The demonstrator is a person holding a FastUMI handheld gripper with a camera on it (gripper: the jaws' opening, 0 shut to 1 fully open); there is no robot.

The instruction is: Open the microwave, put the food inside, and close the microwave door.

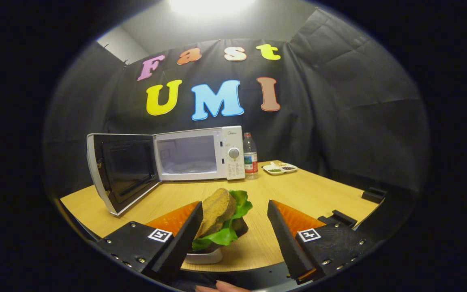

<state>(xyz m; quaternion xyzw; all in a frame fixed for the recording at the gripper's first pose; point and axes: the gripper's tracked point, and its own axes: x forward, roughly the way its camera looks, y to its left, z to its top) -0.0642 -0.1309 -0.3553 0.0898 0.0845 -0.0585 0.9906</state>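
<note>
My jaws (235,227) are wide open and hold nothing. The sandwich (221,219) sits between my two fingers, but not in the middle. It is right up against my left finger (187,237) and may be touching it; I cannot tell for sure. There is a big gap to my right finger (284,237). So I think I should slide a bit to the left before I squeeze.

The sandwich stands tall and leans over. It has brown bread, green leaves poking out and something dark lower down. It rests in a small white dish (204,256) on the tabletop (266,190).

Farther away, past my fingers, is the white microwave (199,153). Its door (122,172) is swung open to the left, so the inside is ready for the food. Beside it stand a water bottle (250,156) and a little tray (280,168).
</note>
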